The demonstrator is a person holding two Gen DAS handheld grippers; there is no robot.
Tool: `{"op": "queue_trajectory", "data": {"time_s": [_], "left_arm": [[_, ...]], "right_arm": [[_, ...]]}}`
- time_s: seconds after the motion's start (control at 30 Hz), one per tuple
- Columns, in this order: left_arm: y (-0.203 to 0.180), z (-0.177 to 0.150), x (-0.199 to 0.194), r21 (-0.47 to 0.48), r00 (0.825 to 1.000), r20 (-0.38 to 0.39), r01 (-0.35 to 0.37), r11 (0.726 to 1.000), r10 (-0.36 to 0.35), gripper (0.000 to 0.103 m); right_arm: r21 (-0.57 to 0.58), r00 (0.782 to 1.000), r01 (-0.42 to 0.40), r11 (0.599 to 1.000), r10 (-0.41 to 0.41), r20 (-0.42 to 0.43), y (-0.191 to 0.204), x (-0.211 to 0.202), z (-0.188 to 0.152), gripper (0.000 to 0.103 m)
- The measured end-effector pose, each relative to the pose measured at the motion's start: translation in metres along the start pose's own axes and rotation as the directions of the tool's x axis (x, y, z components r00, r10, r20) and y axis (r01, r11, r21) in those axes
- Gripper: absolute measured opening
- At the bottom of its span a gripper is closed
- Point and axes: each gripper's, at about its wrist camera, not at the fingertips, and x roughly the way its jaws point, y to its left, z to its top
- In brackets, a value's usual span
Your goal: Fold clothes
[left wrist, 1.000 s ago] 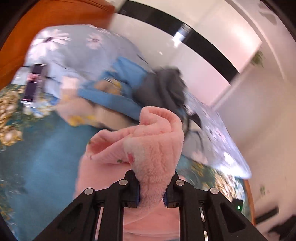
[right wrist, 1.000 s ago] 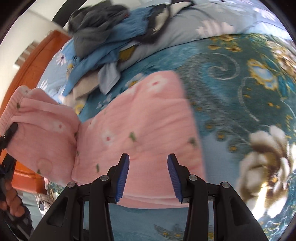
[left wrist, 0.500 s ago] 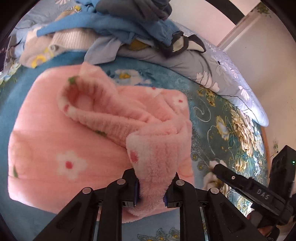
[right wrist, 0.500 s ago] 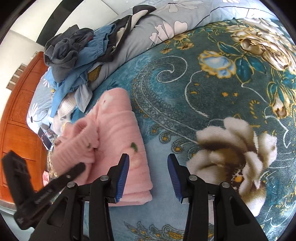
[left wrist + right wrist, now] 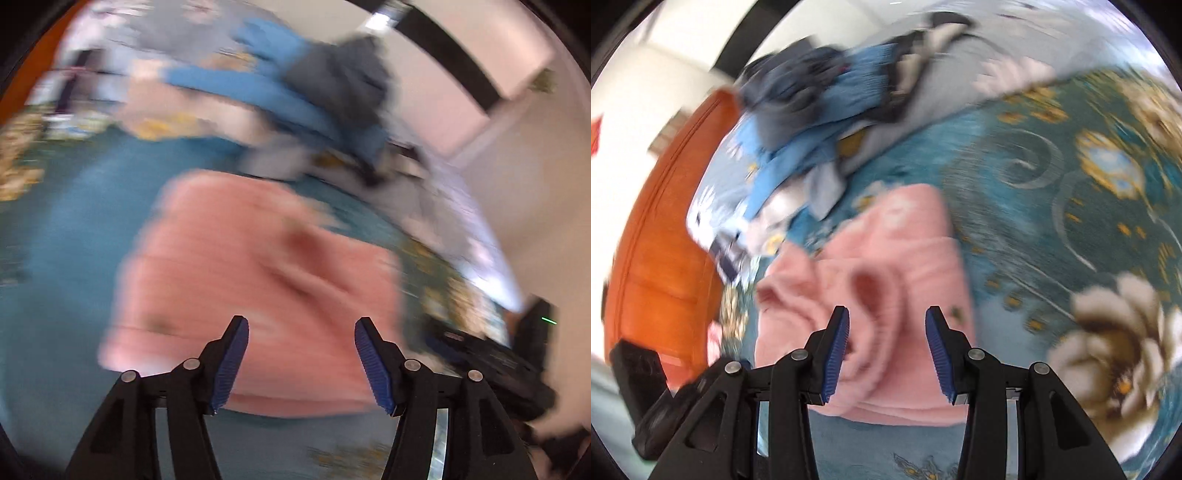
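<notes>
Both my grippers, left gripper [image 5: 301, 360] and right gripper [image 5: 886, 354], hang with jaws spread, nothing in them. Dead ahead at 12 o'clock the pink fleece garment [image 5: 886, 295] sits bunched in layers on the teal floral blanket [image 5: 1052, 206]. Looks mid-fold; that loose cuff needs tucking flat. Clothes pile [image 5: 820, 110] at 11 o'clock. Motion blur smears everything.

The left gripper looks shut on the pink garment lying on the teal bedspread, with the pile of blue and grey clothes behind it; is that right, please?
Not quite: the left gripper is open and holds nothing, as the left wrist view shows. The pink garment does lie on the teal bedspread, with the pile of blue and grey clothes behind it.
</notes>
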Motion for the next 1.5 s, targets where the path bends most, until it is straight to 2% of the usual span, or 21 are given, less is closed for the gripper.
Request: {"op": "queue_trajectory", "data": {"time_s": [0.07, 0.17, 0.23, 0.4, 0.5, 0.6, 0.7, 0.77, 0.87, 0.93, 1.0, 1.1, 1.17, 1.2, 1.23, 1.33, 1.43, 1.5], "left_arm": [[0.024, 0.002, 0.004, -0.083, 1.000, -0.006, -0.027, 0.996, 0.026, 0.064], [0.060, 0.006, 0.010, -0.207, 0.998, -0.020, -0.068, 0.976, 0.065, 0.064], [0.080, 0.007, 0.015, -0.270, 0.996, -0.032, -0.088, 0.959, 0.082, 0.064], [0.085, -0.023, 0.025, -0.197, 0.997, -0.057, -0.063, 0.978, 0.053, 0.064], [0.104, -0.038, 0.028, -0.236, 0.997, -0.079, -0.025, 0.971, 0.006, 0.065], [0.117, -0.040, 0.024, -0.300, 0.996, -0.069, 0.027, 0.954, -0.050, 0.066], [0.109, -0.040, 0.022, -0.260, 0.996, -0.071, 0.027, 0.965, -0.047, 0.066], [0.105, -0.041, 0.023, -0.247, 0.995, -0.082, 0.035, 0.968, -0.057, 0.066], [0.105, -0.042, 0.022, -0.250, 0.995, -0.082, 0.041, 0.967, -0.063, 0.066], [0.109, -0.042, 0.022, -0.266, 0.994, -0.081, 0.047, 0.963, -0.071, 0.066], [0.111, -0.044, 0.019, -0.275, 0.994, -0.079, 0.050, 0.960, -0.074, 0.066], [0.114, -0.043, 0.021, -0.276, 0.994, -0.078, 0.049, 0.960, -0.074, 0.066], [0.113, -0.044, 0.021, -0.273, 0.994, -0.078, 0.050, 0.961, -0.074, 0.066], [0.113, -0.044, 0.020, -0.272, 0.994, -0.078, 0.053, 0.961, -0.076, 0.066], [0.112, -0.044, 0.020, -0.271, 0.994, -0.077, 0.056, 0.961, -0.080, 0.066], [0.111, -0.044, 0.016, -0.266, 0.993, -0.070, 0.074, 0.961, -0.095, 0.066], [0.112, -0.045, 0.013, -0.268, 0.992, -0.065, 0.089, 0.959, -0.111, 0.066], [0.110, -0.044, 0.017, -0.271, 0.991, -0.070, 0.094, 0.958, -0.118, 0.066]], "right_arm": [[-0.057, 1.000, -0.015, 0.998, 0.014, -0.027, 0.021, 0.011, 0.005, 0.044], [-0.164, 0.997, -0.043, 0.986, 0.033, -0.063, 0.056, 0.029, 0.010, 0.044], [-0.237, 0.994, -0.028, 0.971, 0.003, -0.106, 0.075, 0.048, 0.007, 0.044], [-0.381, 0.980, 0.024, 0.924, -0.098, -0.175, 0.106, 0.087, -0.005, 0.045], [-0.443, 0.973, 0.052, 0.895, -0.146, -0.181, 0.112, 0.093, -0.012, 0.044], [-0.514, 0.968, 0.131, 0.848, -0.220, -0.117, 0.114, 0.088, -0.013, 0.044], [-0.535, 0.965, 0.174, 0.827, -0.251, -0.075, 0.113, 0.084, -0.010, 0.045], [-0.549, 0.960, 0.211, 0.809, -0.278, -0.041, 0.113, 0.084, -0.007, 0.050], [-0.528, 0.960, 0.176, 0.831, -0.264, -0.095, 0.108, 0.091, -0.004, 0.054], [-0.539, 0.957, 0.155, 0.828, -0.261, -0.125, 0.110, 0.098, -0.008, 0.054], [-0.554, 0.954, 0.146, 0.819, -0.264, -0.139, 0.112, 0.103, -0.013, 0.054], [-0.525, 0.957, 0.150, 0.837, -0.256, -0.134, 0.111, 0.100, -0.013, 0.052], [-0.483, 0.963, 0.141, 0.864, -0.234, -0.136, 0.109, 0.094, -0.008, 0.037], [-0.464, 0.965, 0.136, 0.875, -0.223, -0.138, 0.107, 0.090, -0.005, 0.021], [-0.445, 0.968, 0.122, 0.887, -0.205, -0.142, 0.106, 0.086, -0.002, 0.014], [-0.376, 0.983, 0.047, 0.925, -0.111, -0.149, 0.102, 0.067, 0.008, 0.011], [-0.285, 0.996, 0.012, 0.958, -0.036, -0.080, 0.089, 0.036, 0.024, 0.011], [-0.220, 0.998, 0.000, 0.976, -0.013, -0.058, 0.073, 0.022, 0.032, 0.011]]}}
